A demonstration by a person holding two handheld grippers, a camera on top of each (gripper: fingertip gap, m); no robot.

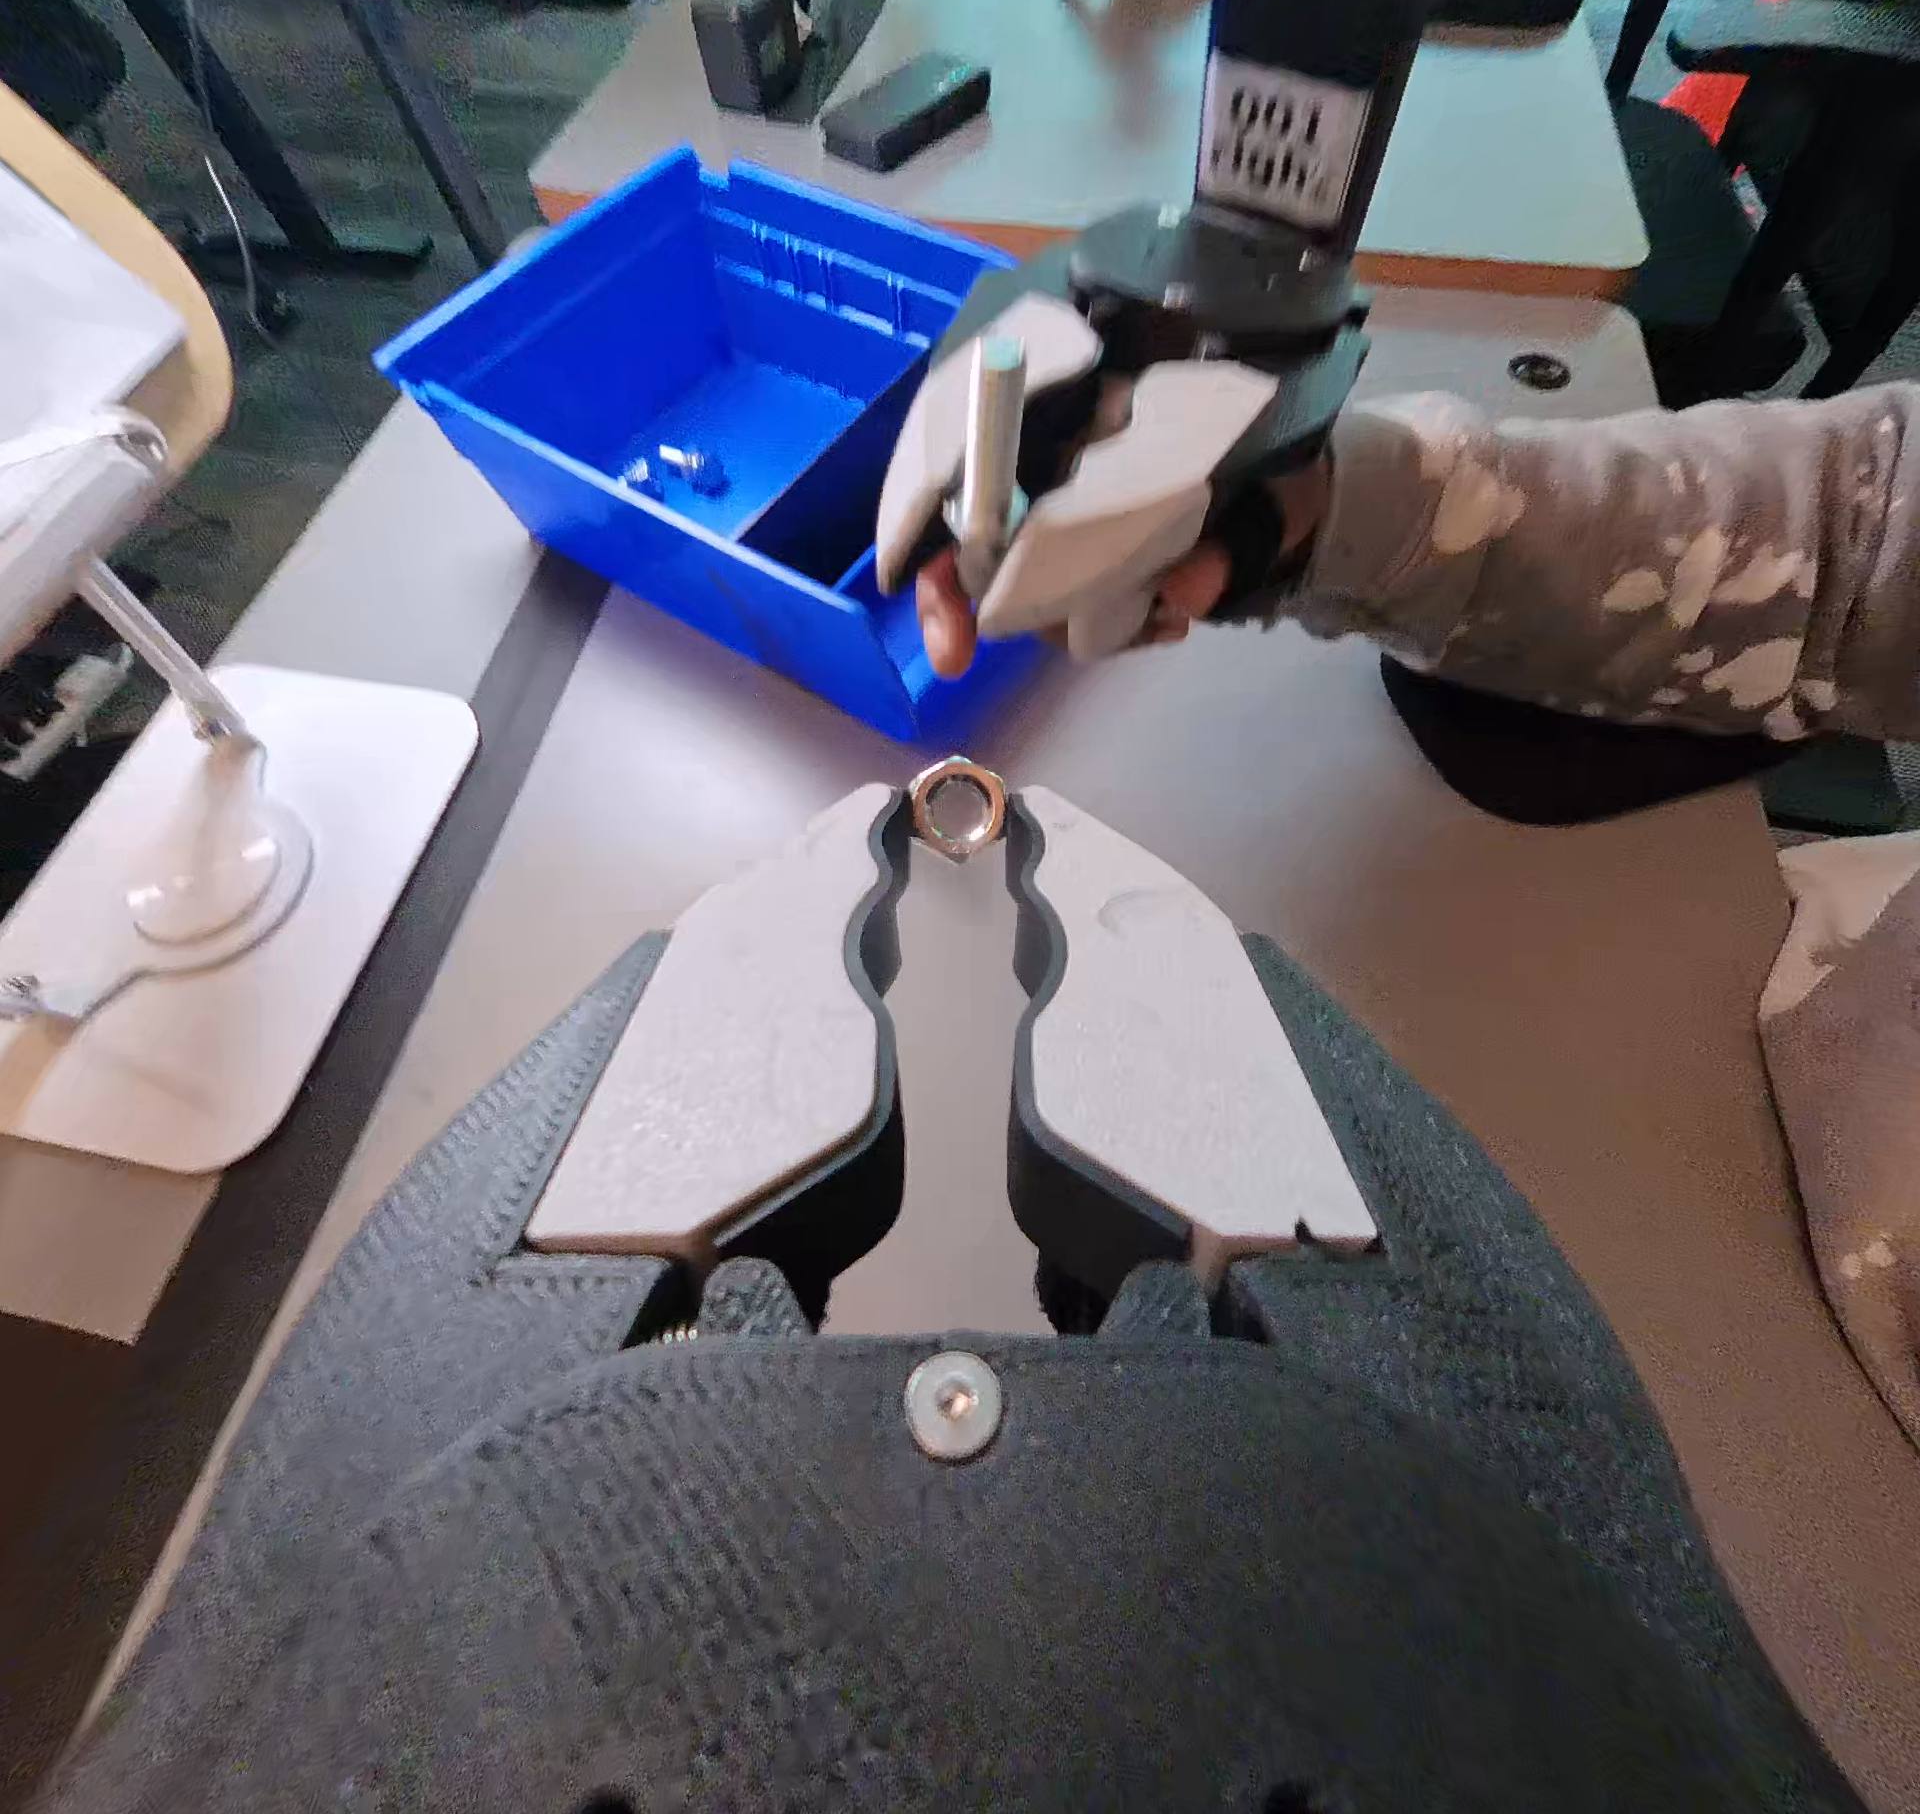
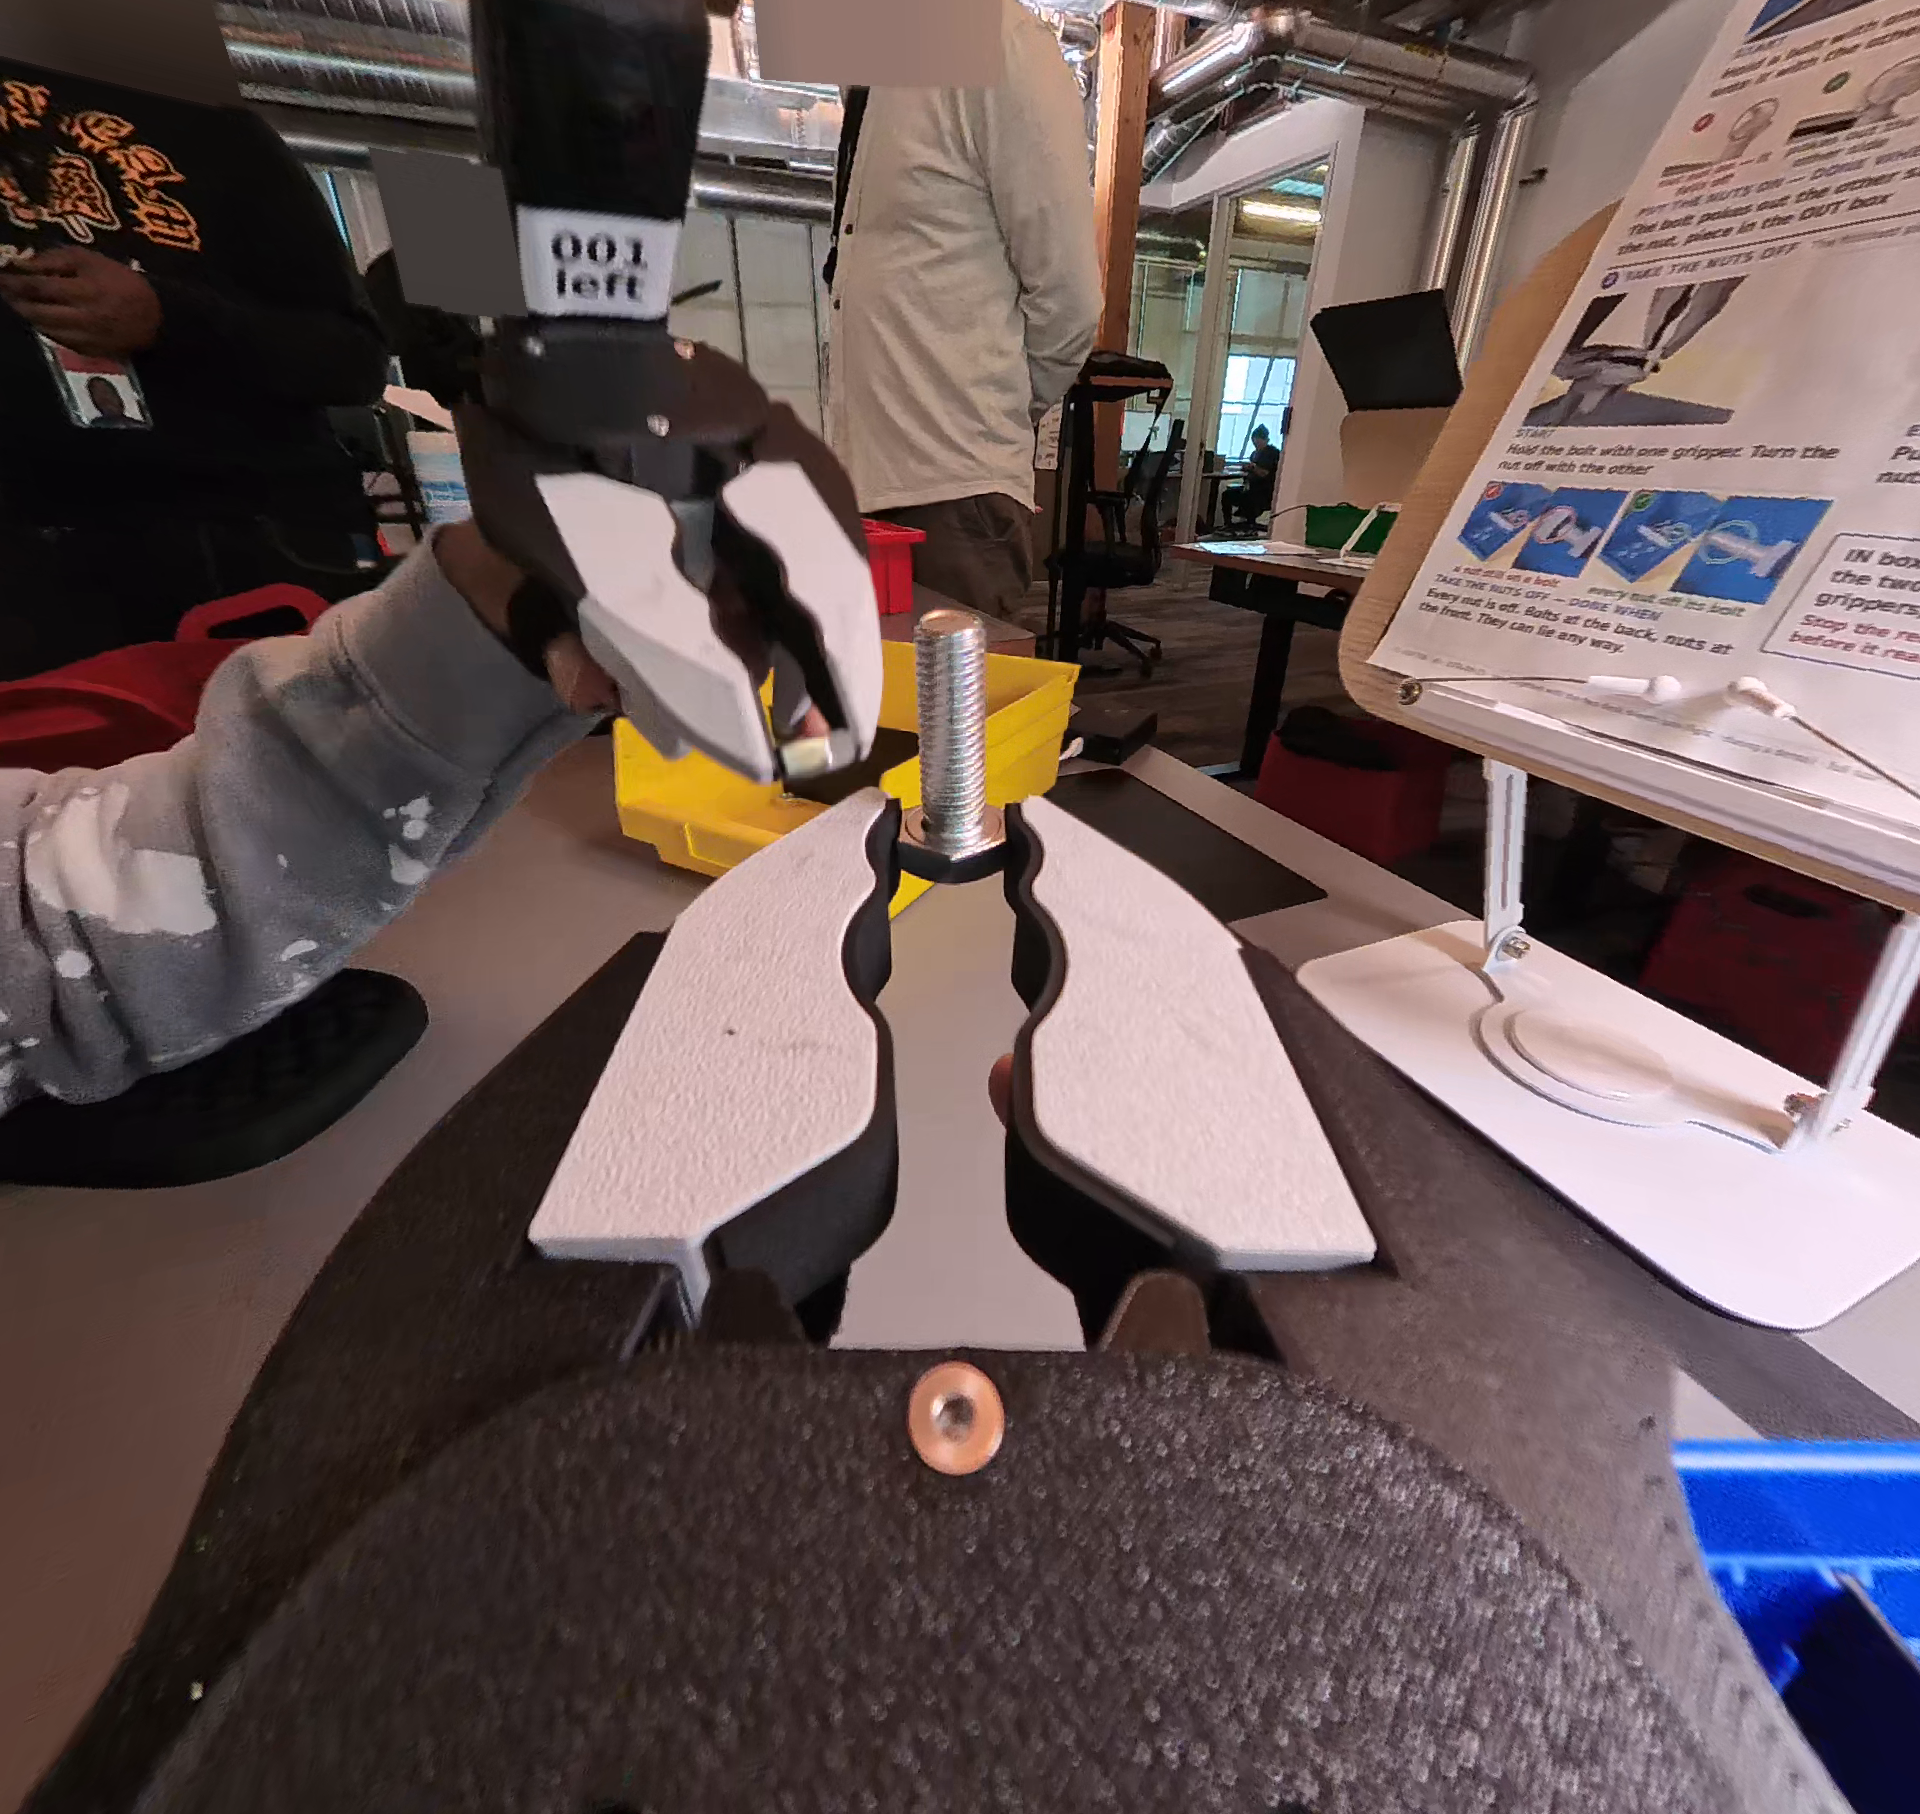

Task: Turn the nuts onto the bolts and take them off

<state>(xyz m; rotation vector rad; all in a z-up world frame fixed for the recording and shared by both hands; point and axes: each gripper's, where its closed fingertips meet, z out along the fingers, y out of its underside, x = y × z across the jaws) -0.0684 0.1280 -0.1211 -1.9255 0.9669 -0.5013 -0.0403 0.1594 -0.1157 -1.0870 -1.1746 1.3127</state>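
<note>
The left gripper (image 1: 954, 814) has its white fingers (image 1: 748, 1016) closed on a shiny silver hex nut (image 1: 956, 819), pinched at the very tips with its hole facing the camera. The right gripper (image 2: 951, 834) clamps the hexagonal head of a silver threaded bolt (image 2: 951, 725), whose shank stands upright above the fingertips. From the right wrist view, the nut (image 2: 808, 753) sits just beside the bolt, a little to its left and low on the shank, not touching it as far as I can tell.

Both tools are held over the grey surface (image 1: 1299, 881). A blue plastic bin (image 1: 665, 414) rests behind the right gripper (image 1: 987, 538), with a few small metal parts in one compartment. A yellow plastic bin (image 2: 707, 808) sits beyond the bolt. A white stand (image 2: 1621, 1141) carrying a printed instruction sheet is off to one side.
</note>
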